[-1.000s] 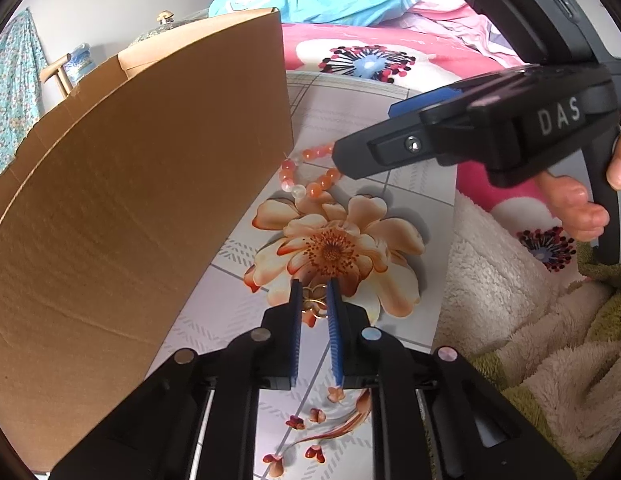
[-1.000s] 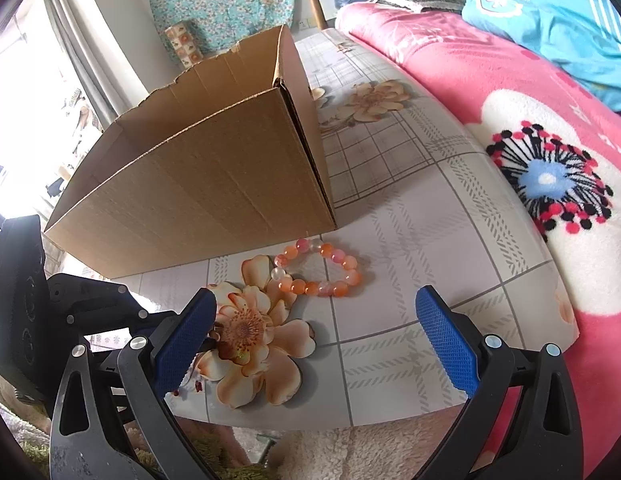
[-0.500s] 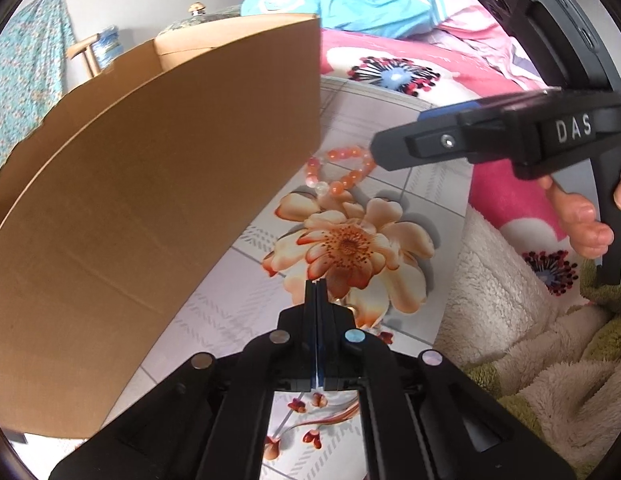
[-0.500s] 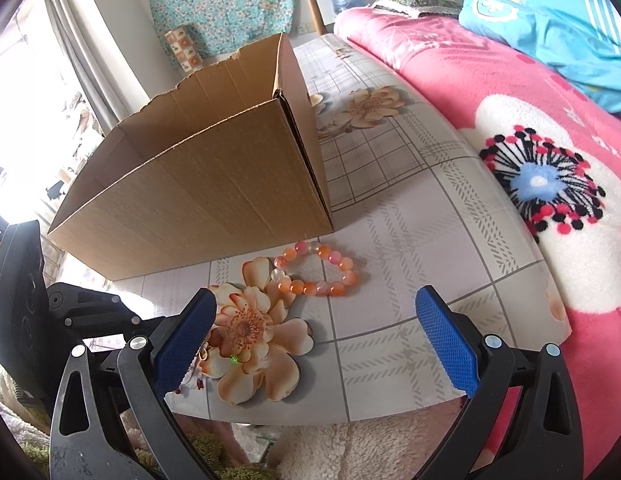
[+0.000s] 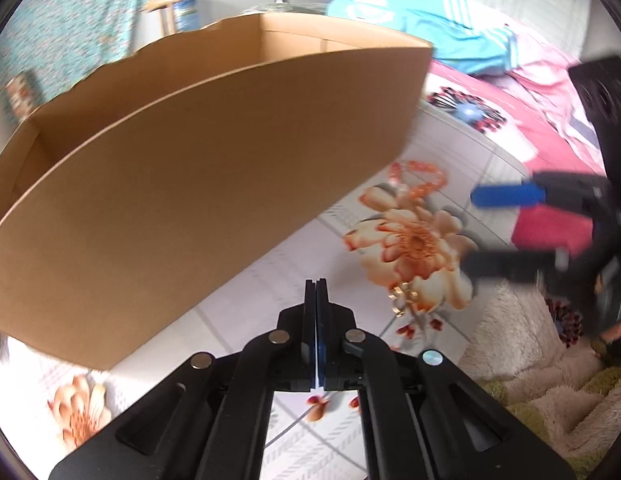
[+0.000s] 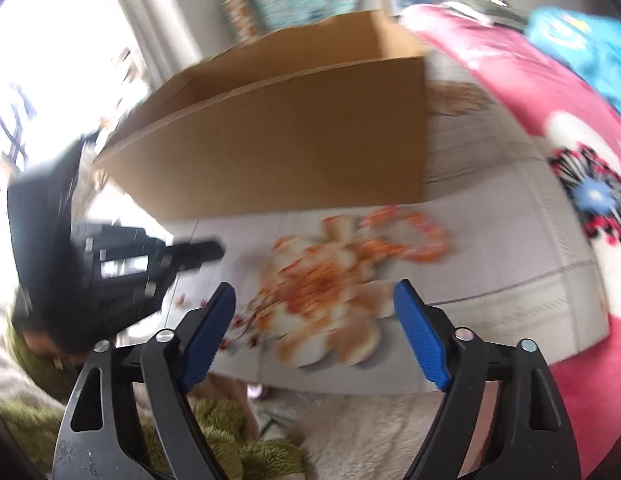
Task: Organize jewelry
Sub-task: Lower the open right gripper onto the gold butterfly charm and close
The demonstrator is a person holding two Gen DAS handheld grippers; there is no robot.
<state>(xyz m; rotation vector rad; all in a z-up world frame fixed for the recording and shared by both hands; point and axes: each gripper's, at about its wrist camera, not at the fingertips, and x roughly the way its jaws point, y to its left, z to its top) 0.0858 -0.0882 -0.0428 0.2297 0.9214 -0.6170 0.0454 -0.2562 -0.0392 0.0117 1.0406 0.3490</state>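
The big brown cardboard box (image 5: pixel 182 168) stands open on the flowery board (image 5: pixel 270 280), taking up the 10 o'clock part of the left wrist view. Both grippers tilt down toward the board from its near edge.

The left gripper (image 5: pixel 316 292) points at the bare board just in front of the box wall. Its jaws are pressed tight together, and I cannot see anything between them.

The right gripper (image 6: pixel 314 300) is over the big painted orange flower (image 6: pixel 326 292). Its jaws are closing but still far apart, with nothing between them.

The orange bead bracelet (image 6: pixel 410 236) lies on the board at 1 o'clock from the right gripper, past the flower and near the box corner. A small gold piece (image 5: pixel 402 300) lies at 2 o'clock from the left gripper, untouched.

The pictures are blurry, and no writing can be read.
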